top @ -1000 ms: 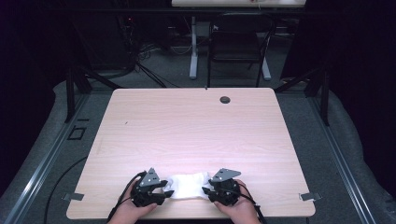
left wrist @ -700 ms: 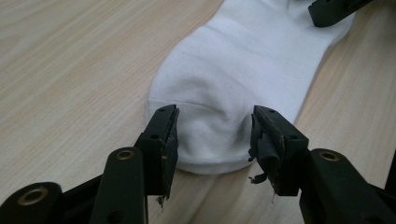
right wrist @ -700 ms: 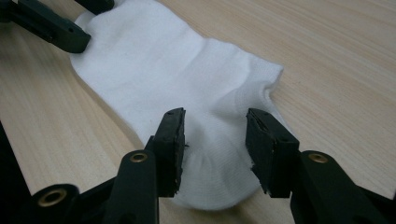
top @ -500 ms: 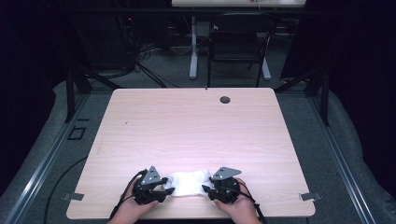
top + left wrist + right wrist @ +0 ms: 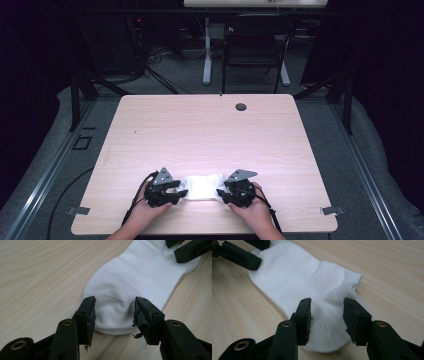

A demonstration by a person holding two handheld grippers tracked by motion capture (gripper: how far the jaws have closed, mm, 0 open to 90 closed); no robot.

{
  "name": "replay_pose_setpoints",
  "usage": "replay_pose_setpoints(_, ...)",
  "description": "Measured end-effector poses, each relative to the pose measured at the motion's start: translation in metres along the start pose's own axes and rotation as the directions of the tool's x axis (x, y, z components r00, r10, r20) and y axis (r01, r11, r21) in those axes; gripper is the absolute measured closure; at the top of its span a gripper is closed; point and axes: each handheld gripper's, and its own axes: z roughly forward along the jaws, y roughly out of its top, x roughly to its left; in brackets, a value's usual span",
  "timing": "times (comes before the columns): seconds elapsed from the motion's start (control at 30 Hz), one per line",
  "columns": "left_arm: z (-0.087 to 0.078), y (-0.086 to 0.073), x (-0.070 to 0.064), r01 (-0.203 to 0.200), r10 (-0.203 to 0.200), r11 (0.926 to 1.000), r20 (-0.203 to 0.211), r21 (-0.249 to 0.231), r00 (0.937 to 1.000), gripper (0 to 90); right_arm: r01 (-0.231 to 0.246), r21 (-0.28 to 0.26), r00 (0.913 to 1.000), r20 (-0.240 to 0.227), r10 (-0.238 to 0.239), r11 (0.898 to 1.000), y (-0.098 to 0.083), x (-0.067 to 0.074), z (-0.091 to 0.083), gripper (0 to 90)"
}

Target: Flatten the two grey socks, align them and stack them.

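The left gripper (image 5: 181, 193) rests low on the near edge of the pale wooden table (image 5: 210, 130), its hand (image 5: 145, 212) behind it, jaws pointing right. The right gripper (image 5: 221, 193) mirrors it, pointing left from its hand (image 5: 255, 212). Both sets of jaws stand apart, straddling opposite ends of the white cotton sock (image 5: 201, 186) without pinching it. The sock lies flat between them, long axis running left to right along the near edge. The left gripper view shows a seam line across the sock's rounded end (image 5: 113, 312); the right gripper view shows a ribbed corner (image 5: 355, 280) jutting out.
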Motion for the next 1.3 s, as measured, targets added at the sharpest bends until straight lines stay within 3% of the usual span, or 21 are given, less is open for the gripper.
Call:
replay_pose_setpoints(0.17,0.005,0.002,0.008,0.023,-0.023,0.9992,-0.004,-0.033,0.9997,51.6,-0.032,-0.011,0.9994,0.009,0.032,0.999,0.004,-0.006,0.004,57.3)
replay_pose_setpoints(0.53,0.008,0.003,0.014,0.046,-0.047,0.9976,-0.017,-0.052,0.9988,51.4,-0.021,-0.030,0.9993,0.031,0.022,0.999,0.008,-0.010,0.011,54.0)
replay_pose_setpoints(0.8,0.002,0.005,0.018,0.074,-0.076,0.9951,-0.036,-0.066,0.9965,43.4,-0.035,-0.041,0.9984,0.044,0.036,0.999,0.010,-0.006,0.010,47.3)
replay_pose_setpoints(1.1,-0.018,0.011,0.016,0.084,-0.085,0.9915,-0.011,-0.100,0.9963,39.7,-0.003,-0.085,0.9992,0.040,0.006,0.996,0.015,-0.003,-0.006,41.2)
replay_pose_setpoints(1.3,-0.032,0.009,0.017,0.072,-0.074,0.9946,-0.026,-0.075,0.9969,39.2,0.030,-0.069,0.9981,0.056,-0.027,0.997,0.016,-0.002,-0.023,38.2)
